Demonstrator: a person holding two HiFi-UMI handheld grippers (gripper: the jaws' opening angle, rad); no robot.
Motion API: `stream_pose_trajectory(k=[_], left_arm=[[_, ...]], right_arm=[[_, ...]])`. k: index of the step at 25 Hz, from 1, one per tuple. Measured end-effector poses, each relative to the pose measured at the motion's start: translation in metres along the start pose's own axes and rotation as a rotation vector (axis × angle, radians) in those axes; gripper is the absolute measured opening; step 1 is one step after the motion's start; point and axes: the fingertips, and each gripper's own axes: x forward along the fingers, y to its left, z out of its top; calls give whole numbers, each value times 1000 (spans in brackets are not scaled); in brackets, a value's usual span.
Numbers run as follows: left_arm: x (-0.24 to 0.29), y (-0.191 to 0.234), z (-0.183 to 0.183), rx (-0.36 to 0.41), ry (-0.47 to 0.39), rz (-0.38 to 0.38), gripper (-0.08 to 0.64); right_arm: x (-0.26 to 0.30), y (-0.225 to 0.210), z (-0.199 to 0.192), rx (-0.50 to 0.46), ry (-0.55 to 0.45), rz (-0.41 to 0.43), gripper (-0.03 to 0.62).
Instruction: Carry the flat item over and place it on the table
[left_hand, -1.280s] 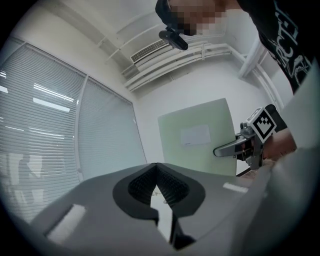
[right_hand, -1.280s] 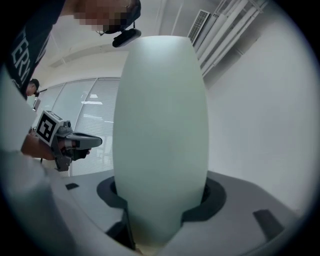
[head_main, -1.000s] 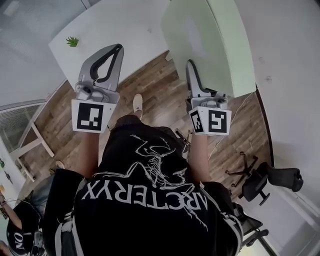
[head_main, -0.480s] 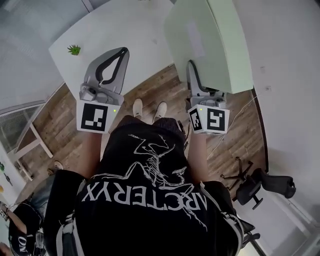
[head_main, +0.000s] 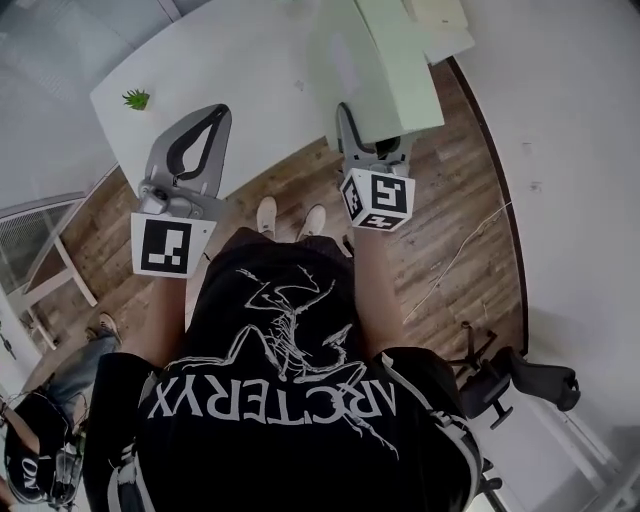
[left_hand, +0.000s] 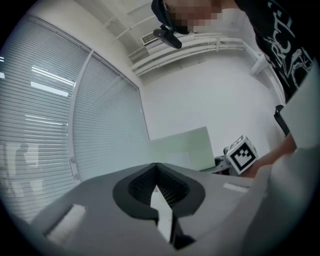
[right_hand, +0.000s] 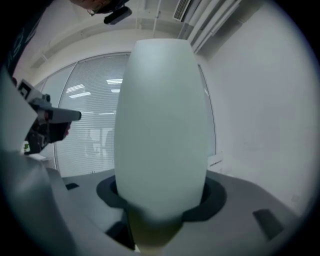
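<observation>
Pale-green board (head_main: 388, 70) clamped in the right tongs (head_main: 365, 138) hides their tips.

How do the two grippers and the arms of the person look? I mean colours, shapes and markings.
The left gripper and the right gripper both have light grey, curved plastic jaws lined with black ribbed pads. Each carries a white cube with black square markers. No cables show. The person wears a black short-sleeved T-shirt with a white print.

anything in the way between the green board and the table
Nothing visible. The green board, clamped in the right gripper, is beside the white table; a small plant sits at the table's left corner, well clear of it.
</observation>
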Motion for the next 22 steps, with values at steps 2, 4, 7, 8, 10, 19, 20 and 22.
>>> stream_pose_trajectory(k=[2,4,7,8,10,19,20,22], left_arm=[[-3,-3,1,21,16,11,-11],[-8,-7,1,35,35,21,-11],[-16,-9,-7,33,81,35,-11],[-17,-8,-11,22,92,37,-11],[-17,-8,-17,-11,103,40,-11],[-16,-5,-29,-39,132,45,-11],[-16,-5,-30,-39,130,44,-11],[-15,-8,-29,-35,123,41,-11]], right_arm=[[18,-5,-27,25,37,-4,262],[33,-8,-49,37,69,-6,262],[55,-6,-76,20,85,-7,262],[61,-6,-84,10,88,-11,262],[69,-6,-99,-5,96,-26,262],[93,0,-123,-76,97,-5,264],[93,0,-124,-77,96,-4,267],[92,1,-127,-79,109,4,279]])
